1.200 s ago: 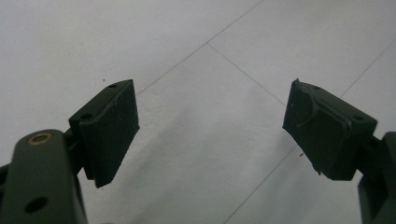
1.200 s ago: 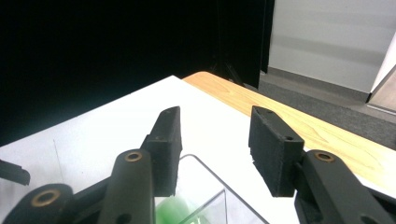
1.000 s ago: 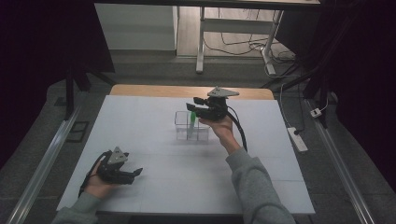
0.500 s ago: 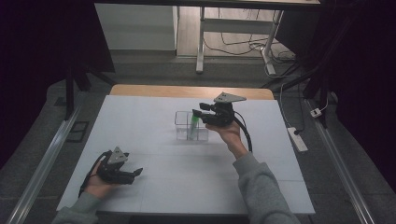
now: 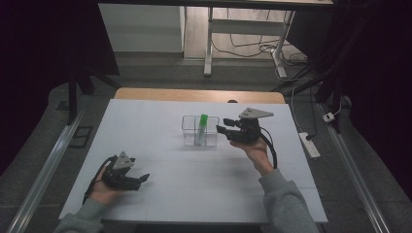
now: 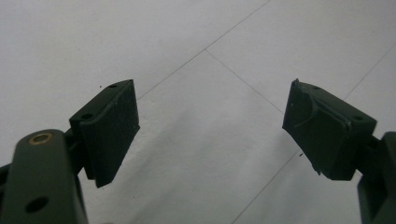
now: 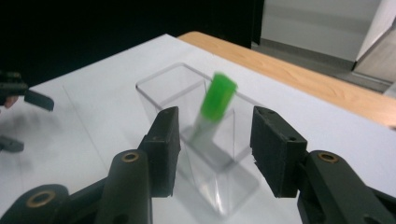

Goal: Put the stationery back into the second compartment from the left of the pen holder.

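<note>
Hovering just beside clear two-compartment holder, right gripper open, jaws apart, empty. Green-capped tube leaning inside holder at table centre, cap above rim. Left gripper low over table near front left, jaws spread wide, holding nothing.

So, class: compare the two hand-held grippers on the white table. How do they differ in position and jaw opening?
The left hand-held gripper sits low at the white table near edge, away from everything; the right hand-held gripper is raised beside the clear plastic holder with the green-capped tube. The left one's jaws gape wide; the right one's stand narrower. Both are black, open, and holding nothing.
</note>
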`<state>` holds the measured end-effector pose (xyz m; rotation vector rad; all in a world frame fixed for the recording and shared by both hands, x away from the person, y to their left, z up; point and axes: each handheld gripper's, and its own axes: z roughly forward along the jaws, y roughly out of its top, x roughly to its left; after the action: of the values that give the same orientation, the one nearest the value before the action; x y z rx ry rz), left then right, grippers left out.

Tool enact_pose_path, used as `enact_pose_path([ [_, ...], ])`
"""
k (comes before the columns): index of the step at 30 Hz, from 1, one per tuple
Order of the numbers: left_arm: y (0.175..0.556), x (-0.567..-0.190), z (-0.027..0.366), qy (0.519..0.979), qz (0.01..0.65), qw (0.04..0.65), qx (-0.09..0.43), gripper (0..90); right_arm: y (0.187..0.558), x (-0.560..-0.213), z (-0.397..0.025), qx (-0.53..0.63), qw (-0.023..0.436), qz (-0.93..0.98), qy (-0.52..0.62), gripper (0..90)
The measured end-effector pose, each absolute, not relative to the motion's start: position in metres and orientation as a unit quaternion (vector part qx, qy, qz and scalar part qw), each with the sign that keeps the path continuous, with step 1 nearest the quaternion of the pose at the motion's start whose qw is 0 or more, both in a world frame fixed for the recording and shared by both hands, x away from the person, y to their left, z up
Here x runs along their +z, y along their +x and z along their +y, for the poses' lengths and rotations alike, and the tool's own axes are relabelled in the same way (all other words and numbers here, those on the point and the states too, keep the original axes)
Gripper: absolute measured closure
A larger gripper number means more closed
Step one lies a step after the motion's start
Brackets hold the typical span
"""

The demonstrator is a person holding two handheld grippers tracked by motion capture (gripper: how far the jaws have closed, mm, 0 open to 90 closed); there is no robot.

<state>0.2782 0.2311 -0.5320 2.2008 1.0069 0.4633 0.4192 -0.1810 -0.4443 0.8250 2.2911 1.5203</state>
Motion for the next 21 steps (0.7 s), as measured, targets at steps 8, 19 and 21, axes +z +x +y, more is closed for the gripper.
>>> enact_pose_path([
  [8,0.278,-0.531,0.232,0.841,0.386,0.335,0.176,18.0,0.396,-0.456,-0.219,0.498,0.138,0.8,0.306,51.0],
  [19,0.278,-0.531,0.232,0.84,0.388,0.336,0.177,18.0,0.365,-0.476,-0.261,0.466,0.139,0.811,0.326,49.4],
  [21,0.278,-0.531,0.232,0.84,0.388,0.336,0.177,18.1,0.36,-0.479,-0.268,0.465,0.139,0.812,0.326,48.8],
])
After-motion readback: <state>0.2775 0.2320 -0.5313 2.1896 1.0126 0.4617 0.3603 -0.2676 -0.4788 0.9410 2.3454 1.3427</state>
